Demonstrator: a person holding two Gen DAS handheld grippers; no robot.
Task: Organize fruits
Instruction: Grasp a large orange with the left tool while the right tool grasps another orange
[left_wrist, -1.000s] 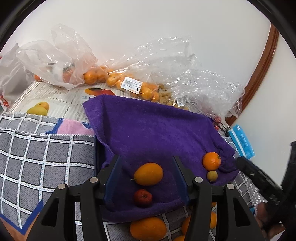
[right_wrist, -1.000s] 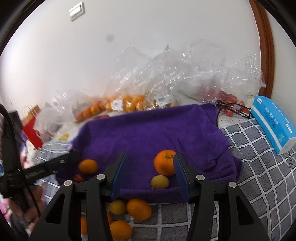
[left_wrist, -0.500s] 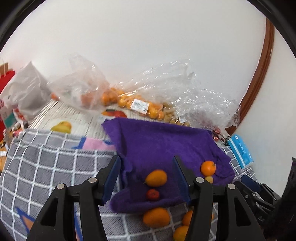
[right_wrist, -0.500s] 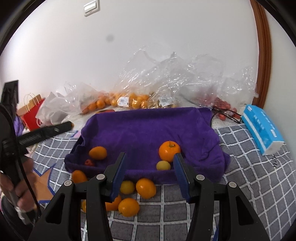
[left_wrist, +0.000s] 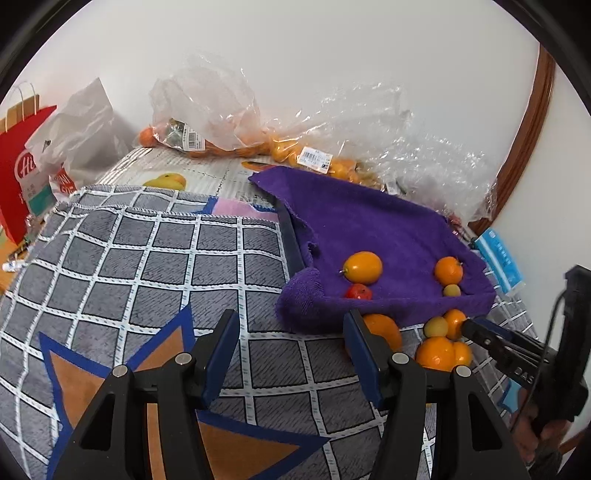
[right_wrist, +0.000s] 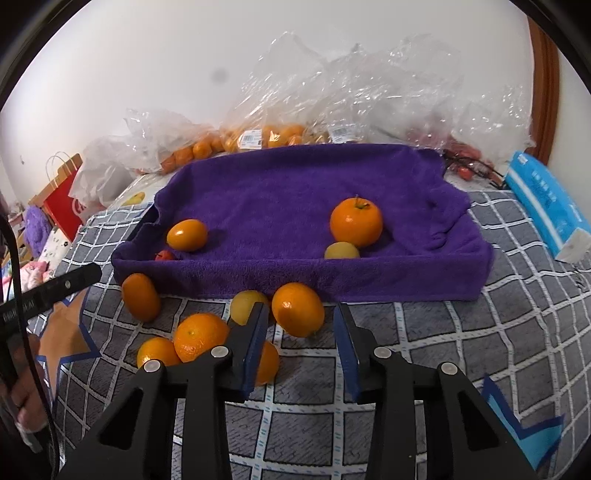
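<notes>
Here, round glossy oranges (right_wrist: 297, 308) beside plush purple towel (right_wrist: 280, 192)

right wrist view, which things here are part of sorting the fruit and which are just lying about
Part of the job:
- purple towel-lined tray
- fruit in the tray, such as the big orange
- loose fruit on the checked blanket, such as the orange by the closing right gripper
- left gripper

Lying about:
- plastic bags
- blue tissue pack
- red paper bag

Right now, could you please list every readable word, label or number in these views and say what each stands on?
"DAS": black right gripper body, rest cut off.
"Hi": red paper bag, partial.
White barcode labels on clear fruit bags: too small.
Blue tissue pack print: blurred.
</notes>
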